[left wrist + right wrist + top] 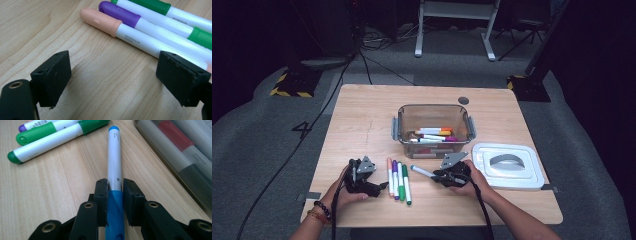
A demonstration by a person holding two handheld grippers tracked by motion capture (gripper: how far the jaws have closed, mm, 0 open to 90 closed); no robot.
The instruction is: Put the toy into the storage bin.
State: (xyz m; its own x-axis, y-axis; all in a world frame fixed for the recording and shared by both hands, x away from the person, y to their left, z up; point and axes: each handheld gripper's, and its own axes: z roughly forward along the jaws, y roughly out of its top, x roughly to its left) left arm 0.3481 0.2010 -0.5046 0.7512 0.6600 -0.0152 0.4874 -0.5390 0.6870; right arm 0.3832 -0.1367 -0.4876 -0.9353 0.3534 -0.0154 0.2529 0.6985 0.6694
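My right gripper [115,192] is shut on a white marker with a blue cap [114,157], its pads clamping the barrel where it meets the cap. The marker lies low over the wooden table [362,120] and points left from the gripper [436,175]. A peach marker [130,35], a purple one [120,13] and green ones [155,5] lie side by side on the table. My left gripper [112,77] stands open just short of them, with only bare wood between its pads. In the high view it [379,187] rests at the row's left.
A clear plastic box [432,106] holding several markers sits mid-table, just beyond both grippers. Its white lid [508,165] with a grey handle lies flat to the right of my right hand. The box wall [180,157] runs close along my right gripper's right side.
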